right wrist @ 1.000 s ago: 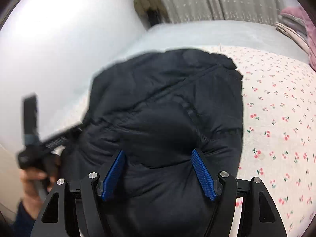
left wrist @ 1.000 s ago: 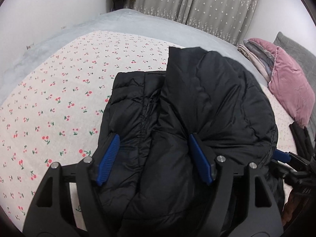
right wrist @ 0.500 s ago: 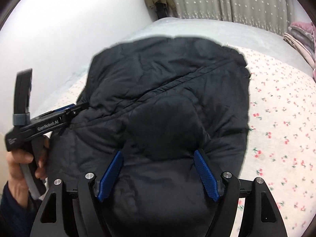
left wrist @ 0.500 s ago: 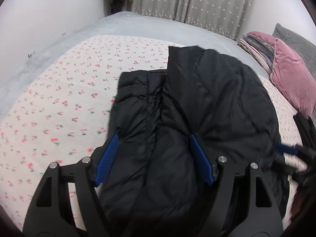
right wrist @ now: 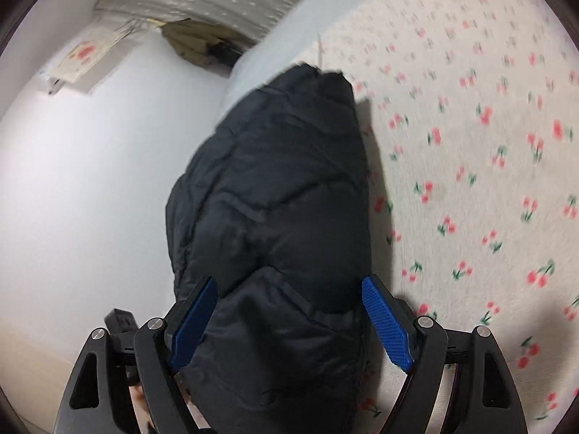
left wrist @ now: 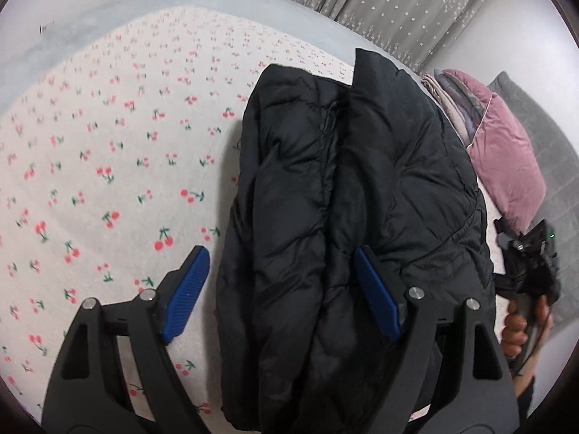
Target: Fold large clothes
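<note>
The wide bed under a cream, cherry-printed sheet (left wrist: 108, 152) carries everything; on it, toward its right side, lies the black quilted puffer jacket (left wrist: 347, 199), gathered into a long bundle whose axis runs straight away from both cameras, collar end farthest; a pink velvet pillow (left wrist: 506, 166) sits beyond its right edge. The left gripper (left wrist: 282, 289) stands spread, blue pads astride the near hem, not visibly pinching; the right gripper (right wrist: 289, 320) is likewise agape around the same near end. Both seem equally near, so any lengthwise fold starts here.

Jacket (left wrist: 343, 217) on bedsheet (left wrist: 108, 144), pillows (left wrist: 506, 152) right.
</note>
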Demonstrator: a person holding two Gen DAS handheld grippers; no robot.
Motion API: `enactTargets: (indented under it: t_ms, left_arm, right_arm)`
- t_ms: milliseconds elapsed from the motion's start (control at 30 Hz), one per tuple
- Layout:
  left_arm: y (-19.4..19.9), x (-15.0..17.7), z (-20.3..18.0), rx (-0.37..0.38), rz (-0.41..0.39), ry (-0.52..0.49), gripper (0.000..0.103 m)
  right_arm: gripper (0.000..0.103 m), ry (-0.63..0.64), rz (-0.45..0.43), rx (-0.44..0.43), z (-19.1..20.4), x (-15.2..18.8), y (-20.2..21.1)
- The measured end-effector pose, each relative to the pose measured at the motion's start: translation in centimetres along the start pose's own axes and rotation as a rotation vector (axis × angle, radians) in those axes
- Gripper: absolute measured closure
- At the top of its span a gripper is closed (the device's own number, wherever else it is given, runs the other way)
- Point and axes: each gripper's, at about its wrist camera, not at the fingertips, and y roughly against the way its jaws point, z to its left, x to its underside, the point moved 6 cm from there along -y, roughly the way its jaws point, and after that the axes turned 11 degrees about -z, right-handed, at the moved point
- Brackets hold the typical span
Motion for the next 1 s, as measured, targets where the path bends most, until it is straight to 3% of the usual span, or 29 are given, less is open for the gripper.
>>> enactTargets:
  t_ms: [133,400,633,967,1000]
  left_arm:
    - [-0.8,0.7,0.1,0.002,0.019,-0.006,0.013]
    - [-1.5,1.6,0.4,0.04,0.079,0.066,0.013]
    - [-1.6,1.8,-0.1,0.044,0.079,0.038,0.013]
    - [-2.4,1.8,-1.2,0.032,0.083,0.024,0.013]
    - [-2.4,1.9,-1.1,0.035,0.081,0.03,0.017]
  right_arm:
    - [0.02,0.012,0.016,0.013,0.2,0.6,-0.9]
    - [0.018,-0.045,0.058,0.005,-0.6,1.6,-2.8]
    - [0.017,-0.088,0.056,0.001,-1.5,2.3,-3.4]
    - [0.012,-0.015,0.036,0.028,-1.1,3.3,-2.8]
    - [0.012,-0.002,0.033,0.033,-0.9,3.5,-2.9]
